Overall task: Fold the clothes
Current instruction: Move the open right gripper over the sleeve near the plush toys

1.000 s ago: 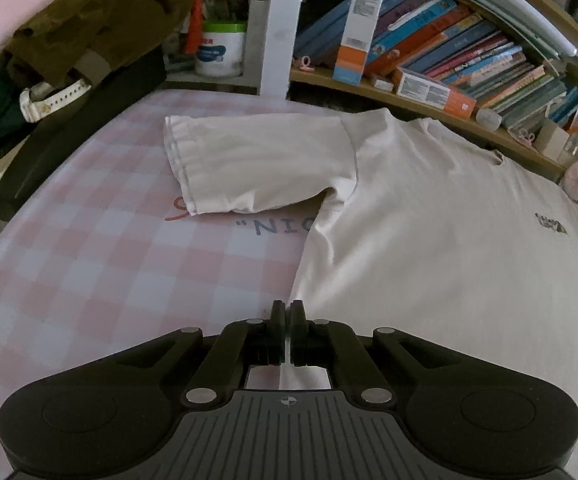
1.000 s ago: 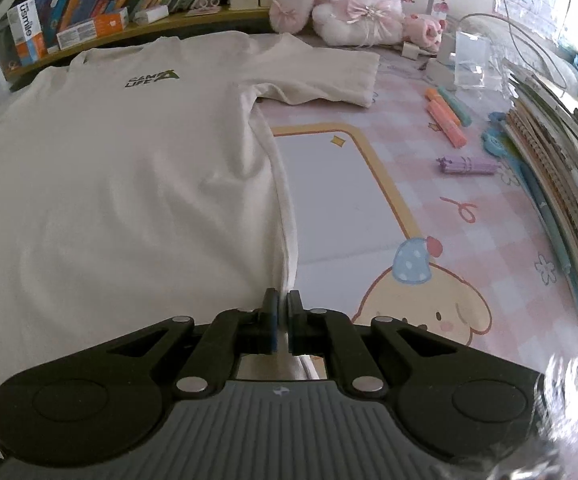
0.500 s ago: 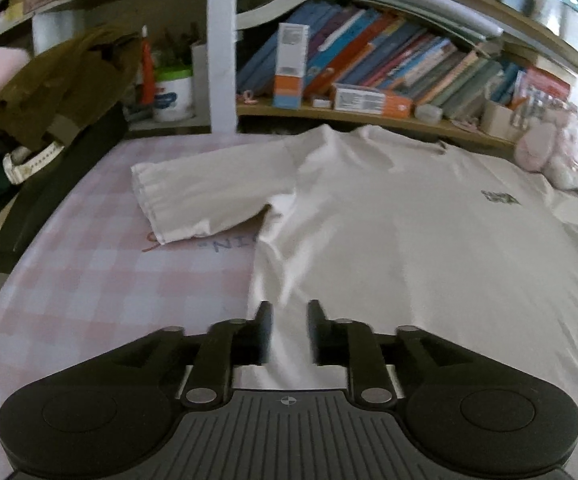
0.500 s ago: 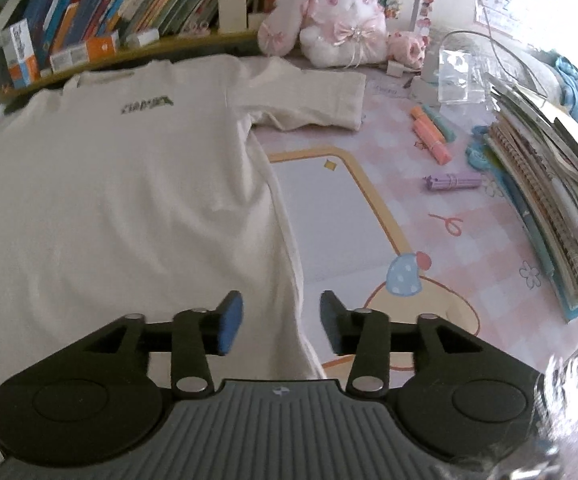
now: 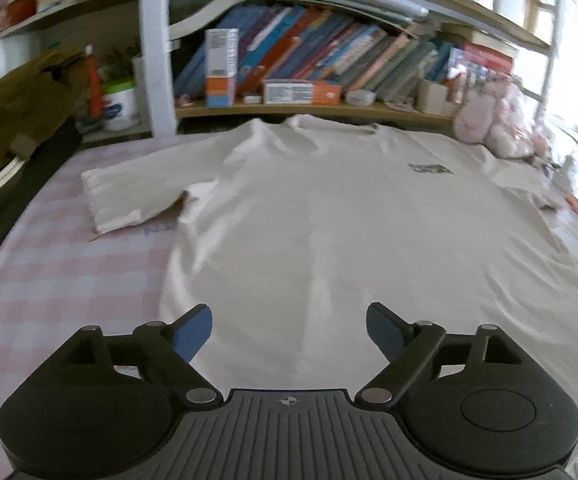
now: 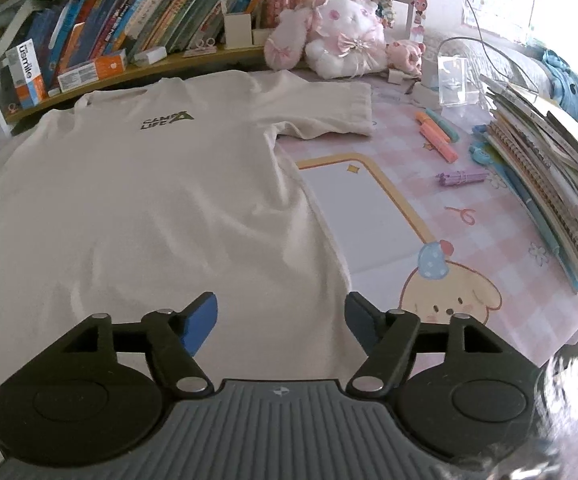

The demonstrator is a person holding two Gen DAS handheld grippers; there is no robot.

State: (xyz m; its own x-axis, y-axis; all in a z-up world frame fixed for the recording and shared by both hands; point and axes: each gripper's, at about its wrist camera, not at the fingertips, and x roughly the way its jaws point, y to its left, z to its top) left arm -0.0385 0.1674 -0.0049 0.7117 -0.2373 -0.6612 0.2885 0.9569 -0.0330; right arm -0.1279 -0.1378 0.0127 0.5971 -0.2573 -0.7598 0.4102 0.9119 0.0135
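A cream T-shirt (image 5: pixel 329 220) (image 6: pixel 149 200) lies spread flat, front up, on a pink checked table cover (image 5: pixel 69 280). A small dark logo (image 6: pixel 167 120) marks its chest. One sleeve (image 5: pixel 133 192) reaches out to the left, the other sleeve (image 6: pixel 325 112) to the right. My left gripper (image 5: pixel 289 330) hangs open over the shirt's lower left part, nothing between its blue pads. My right gripper (image 6: pixel 281 320) is open too, above the lower right hem beside the side seam.
A bookshelf (image 5: pixel 329 64) runs along the back edge. Dark clothes (image 5: pixel 21 96) are piled at the far left. Plush toys (image 6: pixel 341 44), highlighters (image 6: pixel 437 136), a purple clip (image 6: pixel 461 178) and a stack of notebooks (image 6: pixel 549 184) crowd the right side. A cartoon mat (image 6: pixel 369 208) shows beside the shirt.
Both grippers were shut on the shirt's lower edges a second ago; they let go, opened wide and pulled up and back. The shirt now lies flat.
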